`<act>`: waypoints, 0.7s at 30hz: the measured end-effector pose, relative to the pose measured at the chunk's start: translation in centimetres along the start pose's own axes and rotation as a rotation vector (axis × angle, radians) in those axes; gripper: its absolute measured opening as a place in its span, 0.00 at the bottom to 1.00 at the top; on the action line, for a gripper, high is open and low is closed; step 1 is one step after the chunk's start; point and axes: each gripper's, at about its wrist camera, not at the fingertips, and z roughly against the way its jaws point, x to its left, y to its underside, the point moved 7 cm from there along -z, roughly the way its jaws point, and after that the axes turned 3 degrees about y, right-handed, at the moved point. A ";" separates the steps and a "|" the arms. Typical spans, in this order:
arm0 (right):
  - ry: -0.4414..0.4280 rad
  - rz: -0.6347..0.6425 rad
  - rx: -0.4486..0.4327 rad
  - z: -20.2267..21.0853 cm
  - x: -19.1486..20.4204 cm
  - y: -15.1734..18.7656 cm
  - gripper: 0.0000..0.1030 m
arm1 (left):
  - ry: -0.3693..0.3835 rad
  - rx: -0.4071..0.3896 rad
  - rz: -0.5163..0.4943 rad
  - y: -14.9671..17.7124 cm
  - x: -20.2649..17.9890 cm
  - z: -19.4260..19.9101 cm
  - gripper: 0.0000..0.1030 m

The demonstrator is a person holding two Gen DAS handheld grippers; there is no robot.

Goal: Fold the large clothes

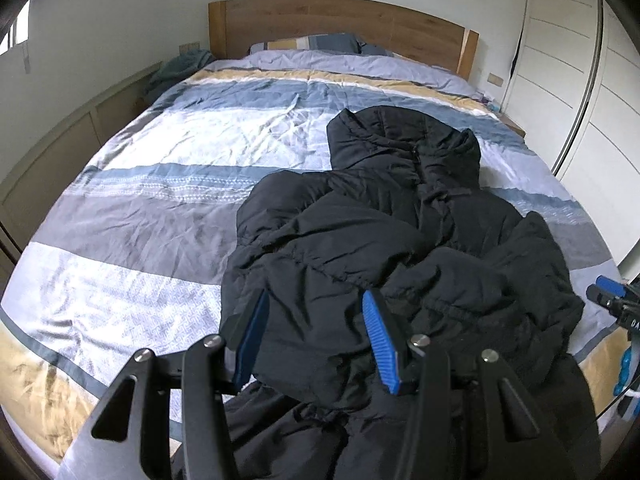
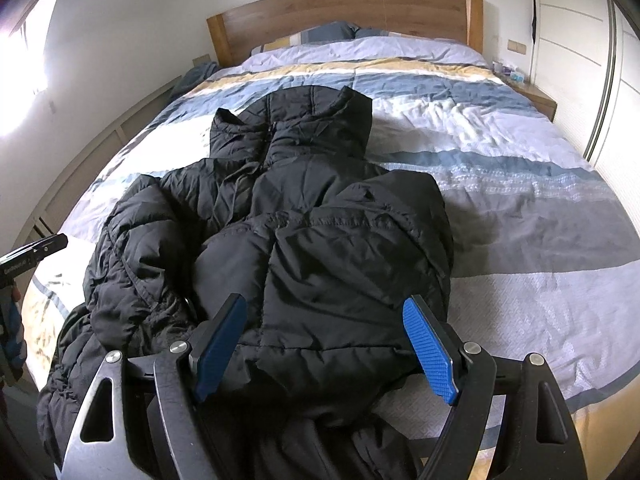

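Note:
A black puffer jacket (image 1: 400,216) lies on the striped bed cover (image 1: 140,216), hood towards the headboard, with both sleeves folded in over its body. In the left wrist view my left gripper (image 1: 316,340) hovers over the jacket's lower left part. Its blue pads (image 1: 380,344) show bare faces, and puffy fabric lies between and below them without being pinched. My right gripper (image 2: 328,344) stands wide open above the jacket (image 2: 320,208), over its folded right sleeve and hem, and both of its pad faces are uncovered. The jacket's hem hangs towards the bed's near edge under both grippers.
A wooden headboard (image 1: 340,20) and pillows (image 1: 312,42) are at the far end. White wardrobe doors (image 1: 568,80) stand to the right, with a small bedside table (image 2: 536,98) beside them. A low panelled ledge (image 1: 60,148) runs along the left. Part of the left gripper (image 2: 36,252) shows at the right wrist view's left edge.

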 end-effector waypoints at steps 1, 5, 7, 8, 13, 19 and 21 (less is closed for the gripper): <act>0.001 -0.001 0.002 -0.2 0.0 0.0 0.77 | -0.007 -0.003 -0.007 0.0 0.0 -0.1 0.46; 0.000 -0.015 0.006 -0.8 -0.2 -0.1 0.77 | -0.026 -0.016 -0.037 0.0 -0.1 -0.6 0.46; 0.003 -0.017 0.009 -1.2 -0.3 -0.2 0.77 | -0.022 -0.014 -0.042 0.0 -0.1 -1.0 0.46; 0.001 -0.020 0.011 -1.4 -0.4 -0.3 0.77 | -0.021 -0.013 -0.043 0.0 -0.1 -1.2 0.46; 0.003 -0.015 0.020 -2.5 -0.5 -1.0 0.77 | -0.027 0.000 -0.056 -0.3 0.1 -2.6 0.46; 0.002 -0.004 0.020 -3.6 -0.5 -2.4 0.77 | -0.044 0.012 -0.077 -1.2 0.4 -4.4 0.46; -0.001 0.000 0.017 -4.1 -0.5 -3.1 0.77 | -0.043 0.020 -0.076 -1.8 0.6 -5.2 0.46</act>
